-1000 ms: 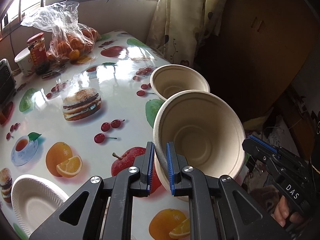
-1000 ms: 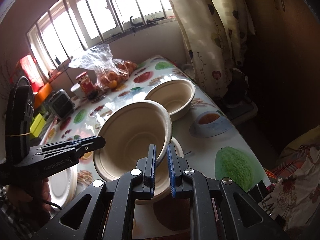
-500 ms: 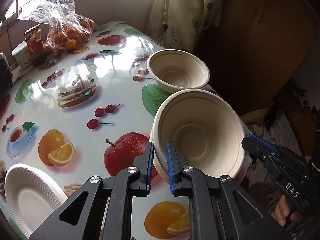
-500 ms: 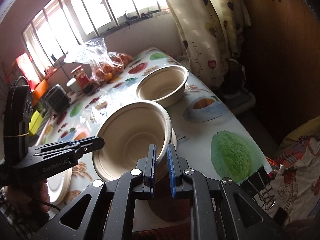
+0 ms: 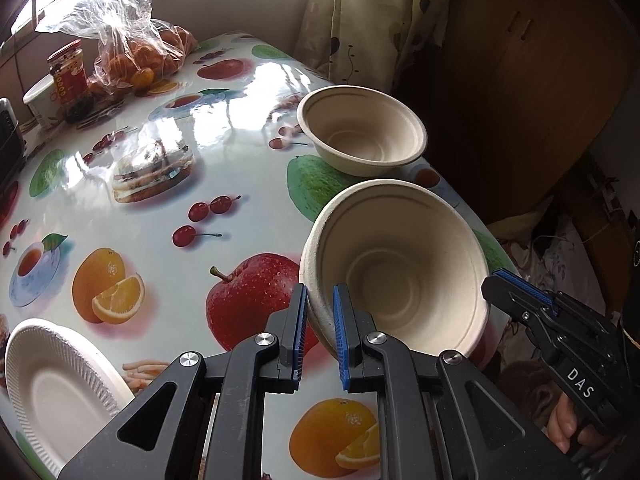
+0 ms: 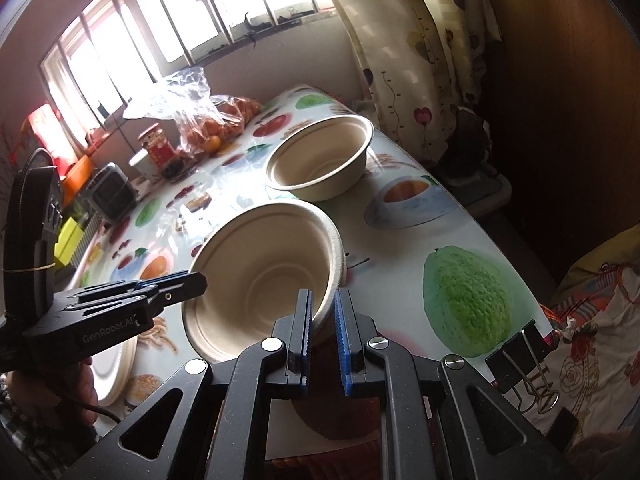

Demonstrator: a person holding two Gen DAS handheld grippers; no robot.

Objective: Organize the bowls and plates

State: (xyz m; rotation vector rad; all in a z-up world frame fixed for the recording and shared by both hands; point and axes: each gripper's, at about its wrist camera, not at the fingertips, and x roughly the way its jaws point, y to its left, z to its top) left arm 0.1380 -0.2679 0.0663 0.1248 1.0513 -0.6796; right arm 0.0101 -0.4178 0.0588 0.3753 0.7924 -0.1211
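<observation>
A: Setting: bench under a barred window, glossy cloth printed with fruit. At the far left end sit a bag of oranges and a red-lidded jar; a curtain hangs at the far right.

B: Progress on the bowls and plates?

A: Partial at best. One beige bowl stands upright by the far right edge of the bench. A second bowl, same make, is off the cloth, tilted with its mouth toward the cameras, nearer than the first and not yet inside it. A white ribbed plate lies near left, well apart from both bowls. My judgement: nesting the bowls is the step in hand, and the plate is untouched.

B: Is anything under the held bowl?

A: A second rim edge seems to show below it in the right wrist view. Cannot tell whether that is another bowl.

B: Hands?

A: Both on the one bowl. The left gripper has its fingers closed on the near left rim, wall pinched between the blue pads. The right gripper clamps the opposite rim the same way. Both point steeply down across the bench. A hand shows under the right gripper's handle.

B: Risk?

A: Thin pulp rim, two pinch points; it could flex if the hands drift apart.
</observation>
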